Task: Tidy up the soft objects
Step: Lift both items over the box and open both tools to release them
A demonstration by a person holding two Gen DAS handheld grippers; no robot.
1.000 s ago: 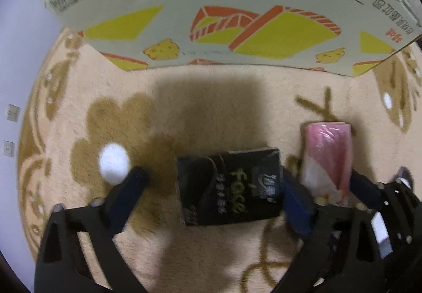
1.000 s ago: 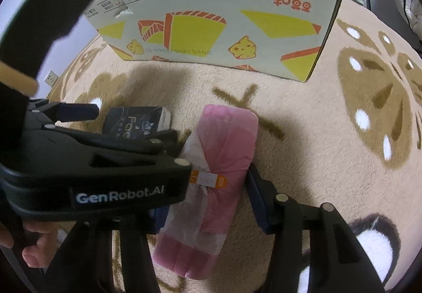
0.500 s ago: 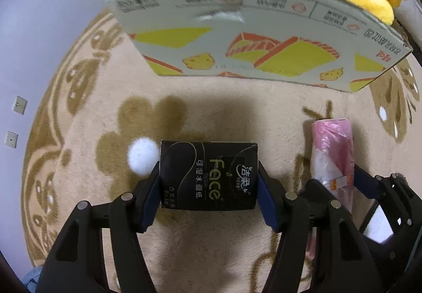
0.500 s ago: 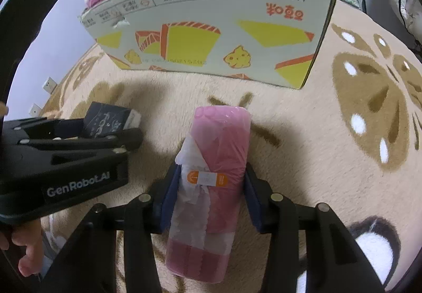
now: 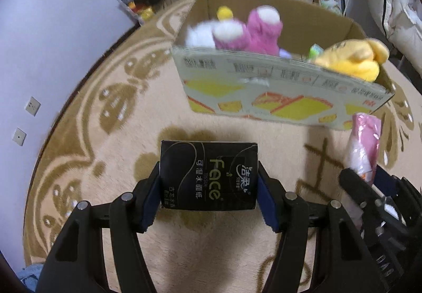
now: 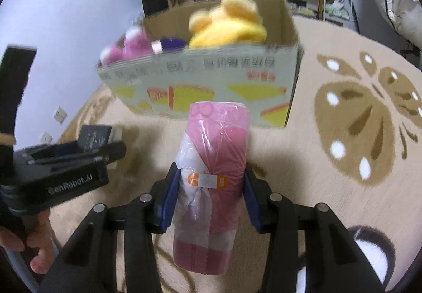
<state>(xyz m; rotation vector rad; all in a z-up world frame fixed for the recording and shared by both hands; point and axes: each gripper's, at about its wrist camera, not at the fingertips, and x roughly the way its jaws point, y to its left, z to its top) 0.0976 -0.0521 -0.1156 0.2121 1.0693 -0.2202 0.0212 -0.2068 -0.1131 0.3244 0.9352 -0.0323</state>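
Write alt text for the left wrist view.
The left claw grips a black tissue pack by its sides above a beige patterned rug. Beyond stands an open cardboard box holding pink and yellow plush toys; the right claw's pink roll shows at right.

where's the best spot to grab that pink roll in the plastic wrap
Grip the pink roll across its middle, near the orange label, coming from above with one pad on each long side. It is a long, soft cylinder, so a mid-length hold looks likeliest to keep it balanced. That is how the right claw holds it now, ahead of the cardboard box.
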